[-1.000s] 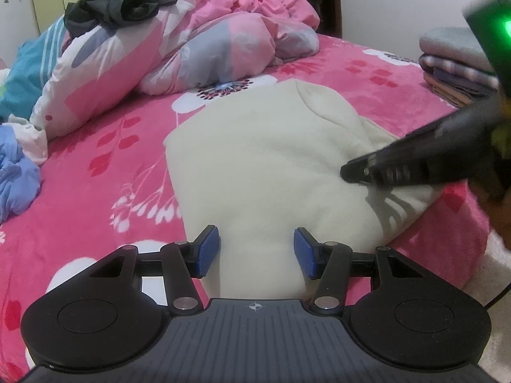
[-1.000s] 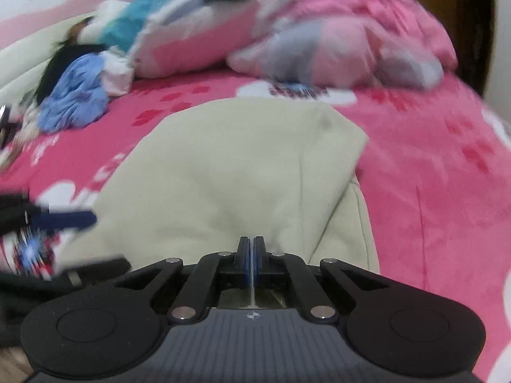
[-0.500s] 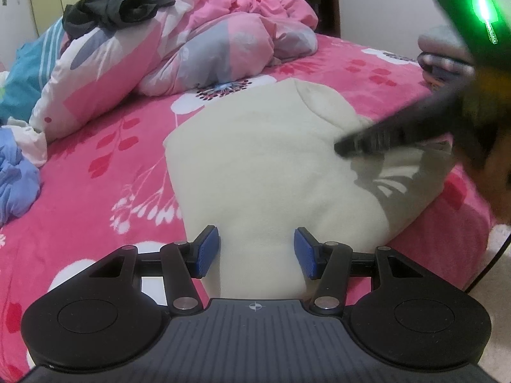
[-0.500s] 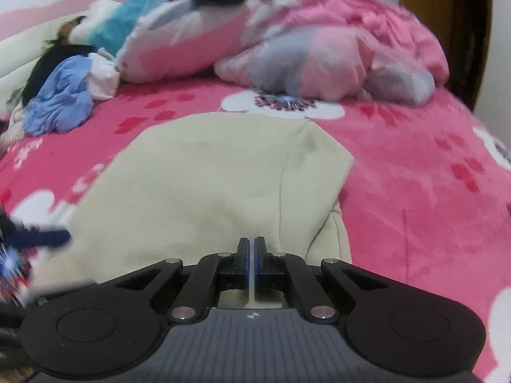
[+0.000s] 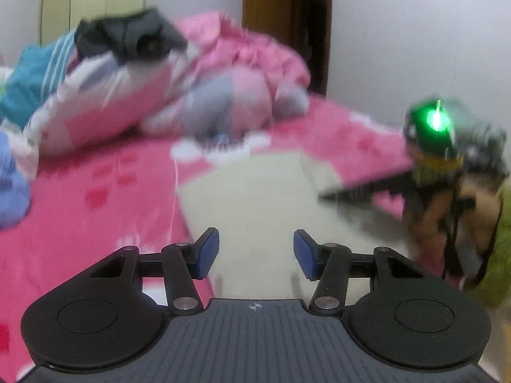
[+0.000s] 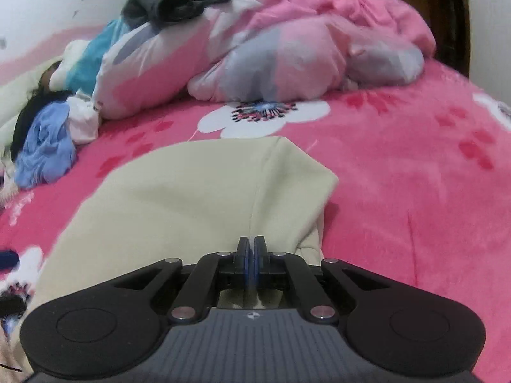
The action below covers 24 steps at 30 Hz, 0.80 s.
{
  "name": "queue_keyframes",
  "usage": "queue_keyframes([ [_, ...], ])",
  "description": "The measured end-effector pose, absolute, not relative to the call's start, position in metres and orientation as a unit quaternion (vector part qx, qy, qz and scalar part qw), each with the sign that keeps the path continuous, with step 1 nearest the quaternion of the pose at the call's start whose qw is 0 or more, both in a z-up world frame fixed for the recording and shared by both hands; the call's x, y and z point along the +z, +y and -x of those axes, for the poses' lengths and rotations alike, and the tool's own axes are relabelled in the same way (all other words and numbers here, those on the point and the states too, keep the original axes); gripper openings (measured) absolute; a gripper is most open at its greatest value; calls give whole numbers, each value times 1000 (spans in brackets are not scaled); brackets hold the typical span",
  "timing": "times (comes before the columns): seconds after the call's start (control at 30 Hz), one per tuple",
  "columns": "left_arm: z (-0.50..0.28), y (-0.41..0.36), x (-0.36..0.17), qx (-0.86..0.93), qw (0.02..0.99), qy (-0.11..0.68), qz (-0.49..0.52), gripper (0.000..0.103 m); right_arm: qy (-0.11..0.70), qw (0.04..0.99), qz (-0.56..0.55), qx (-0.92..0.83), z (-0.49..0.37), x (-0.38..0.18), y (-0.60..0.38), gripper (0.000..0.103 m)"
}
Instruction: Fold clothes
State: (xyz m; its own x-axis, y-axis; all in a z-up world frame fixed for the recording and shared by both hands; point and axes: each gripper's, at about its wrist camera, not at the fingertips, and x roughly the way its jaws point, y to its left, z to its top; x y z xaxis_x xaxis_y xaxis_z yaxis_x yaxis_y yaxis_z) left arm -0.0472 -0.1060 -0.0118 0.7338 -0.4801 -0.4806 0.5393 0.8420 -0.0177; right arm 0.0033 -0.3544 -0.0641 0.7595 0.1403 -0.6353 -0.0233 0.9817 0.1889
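Left claw (image 5: 256, 253) now higher, agape above cream garment (image 6: 198, 191).

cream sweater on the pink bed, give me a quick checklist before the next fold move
1. Cream fleece sweater lies flat on the pink floral blanket: ok.
2. Left gripper open, nothing between its blue pads: ok.
3. Right gripper shut over the sweater's near edge; whether fabric is pinched: cannot tell.
4. Blanket right of the sweater is bare for a fold: ok.
5. Blue crumpled garment and pink-grey duvet lie apart from the sweater: ok.
6. Left wrist view sharp enough to aim: not ok, blurred.
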Motion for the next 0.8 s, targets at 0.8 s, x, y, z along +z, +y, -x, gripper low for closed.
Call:
queue_keyframes([
  [0.8, -4, -136, -44, -319, 904, 254, -124, 51, 361, 923, -115, 72, -70, -73, -359, 0],
])
